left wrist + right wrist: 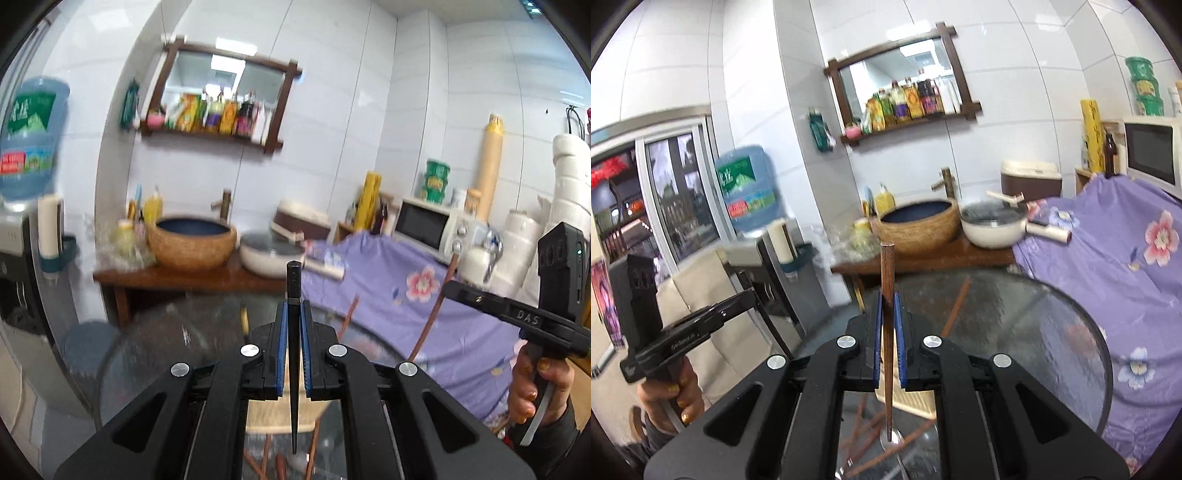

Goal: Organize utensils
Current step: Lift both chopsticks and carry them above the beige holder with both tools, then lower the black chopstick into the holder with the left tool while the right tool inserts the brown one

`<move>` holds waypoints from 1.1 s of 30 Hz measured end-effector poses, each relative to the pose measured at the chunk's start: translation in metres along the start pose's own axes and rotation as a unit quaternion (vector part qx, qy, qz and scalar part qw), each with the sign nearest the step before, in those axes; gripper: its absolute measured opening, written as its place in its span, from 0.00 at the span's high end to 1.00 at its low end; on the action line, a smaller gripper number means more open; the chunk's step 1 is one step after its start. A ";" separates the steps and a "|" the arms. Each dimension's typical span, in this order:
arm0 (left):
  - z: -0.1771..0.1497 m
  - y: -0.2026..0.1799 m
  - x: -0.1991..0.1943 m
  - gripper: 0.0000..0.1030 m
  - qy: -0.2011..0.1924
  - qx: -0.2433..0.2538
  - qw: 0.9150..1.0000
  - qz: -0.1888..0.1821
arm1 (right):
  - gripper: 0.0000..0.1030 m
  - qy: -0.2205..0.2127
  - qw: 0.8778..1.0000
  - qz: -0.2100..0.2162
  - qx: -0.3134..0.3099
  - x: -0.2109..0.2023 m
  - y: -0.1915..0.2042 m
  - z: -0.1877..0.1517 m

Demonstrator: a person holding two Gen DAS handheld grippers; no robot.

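Both grippers are loaded right now: the left gripper [294, 332] is clamped on a black chopstick [294, 354] that runs straight up between its blue pads [282, 347], thick end poking out ahead of the tips and the point hanging back under the body. The right gripper [888, 332] is pinched the same way on a brown chopstick [887, 332]. Below both sits the glass table [1034, 325], with more brown sticks lying loose under the right one, plus what looks like a pale slatted holder [916, 402] just beneath it, though it's blurry. My guess is the sticks go in there, so I'd keep each one vertical, line the tip up over the holder first, then lower before letting go, since they'd roll on glass.
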State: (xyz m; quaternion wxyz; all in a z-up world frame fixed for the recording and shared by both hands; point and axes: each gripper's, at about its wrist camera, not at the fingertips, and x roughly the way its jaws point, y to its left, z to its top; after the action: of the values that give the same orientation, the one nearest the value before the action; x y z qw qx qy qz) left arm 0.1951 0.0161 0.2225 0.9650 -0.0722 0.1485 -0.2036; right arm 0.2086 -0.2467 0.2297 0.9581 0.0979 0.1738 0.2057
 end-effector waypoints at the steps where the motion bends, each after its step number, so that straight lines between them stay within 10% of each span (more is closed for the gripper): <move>1: 0.007 -0.001 0.000 0.94 -0.009 -0.002 1.000 0.001 | 0.93 -0.007 1.000 0.000 0.000 0.001 0.002 0.007; 15: 0.031 0.013 0.069 0.94 -0.060 -0.044 0.994 0.085 | 0.93 -0.051 0.996 -0.072 -0.020 0.062 0.005 0.028; 33: -0.056 0.032 0.138 0.94 0.055 -0.047 0.992 0.102 | 0.93 0.042 0.995 -0.089 -0.006 0.131 -0.025 -0.056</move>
State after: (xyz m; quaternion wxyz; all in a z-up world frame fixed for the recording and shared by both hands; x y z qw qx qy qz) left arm 0.3097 -0.0166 0.1279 0.9666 -0.0908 0.2175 -0.1005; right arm 0.3094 -0.2067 0.1336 0.9650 0.0673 0.2207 0.1245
